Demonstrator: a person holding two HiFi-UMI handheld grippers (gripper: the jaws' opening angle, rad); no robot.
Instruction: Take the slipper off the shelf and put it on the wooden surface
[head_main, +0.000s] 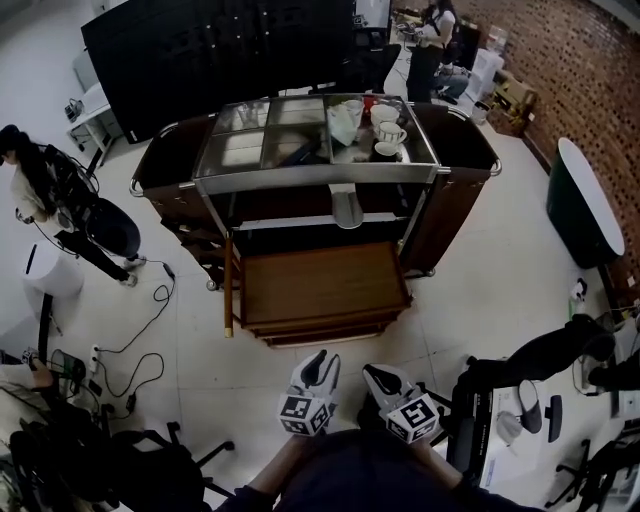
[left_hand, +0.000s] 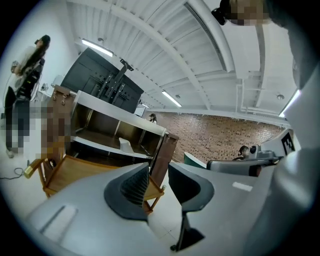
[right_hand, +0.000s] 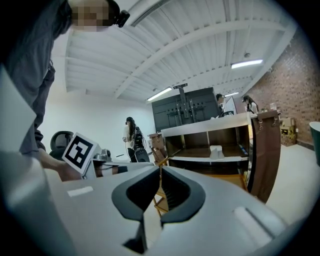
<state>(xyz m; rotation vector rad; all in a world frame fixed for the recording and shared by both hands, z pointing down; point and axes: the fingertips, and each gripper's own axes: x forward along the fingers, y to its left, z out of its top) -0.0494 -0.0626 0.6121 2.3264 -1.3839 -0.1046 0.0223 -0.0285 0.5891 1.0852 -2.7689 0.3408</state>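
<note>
A white slipper (head_main: 346, 205) lies on the middle shelf of a service cart (head_main: 320, 172), sticking out over the shelf's front edge. It also shows in the left gripper view as the slipper (left_hand: 125, 146) and in the right gripper view as the slipper (right_hand: 216, 151). Below it a wooden surface (head_main: 320, 285) juts out from the cart. My left gripper (head_main: 318, 360) is held back from the cart over the floor, jaws open and empty (left_hand: 159, 170). Beside it, my right gripper (head_main: 380, 374) has its jaws shut with nothing between them (right_hand: 160, 172).
Cups and a white jug (head_main: 385, 130) stand on the cart's metal top. A person (head_main: 40, 190) stands at the left, others at the back. Cables (head_main: 140, 330) lie on the floor at left, office chairs (head_main: 150, 460) near me, and a dark rounded table (head_main: 585, 205) at right.
</note>
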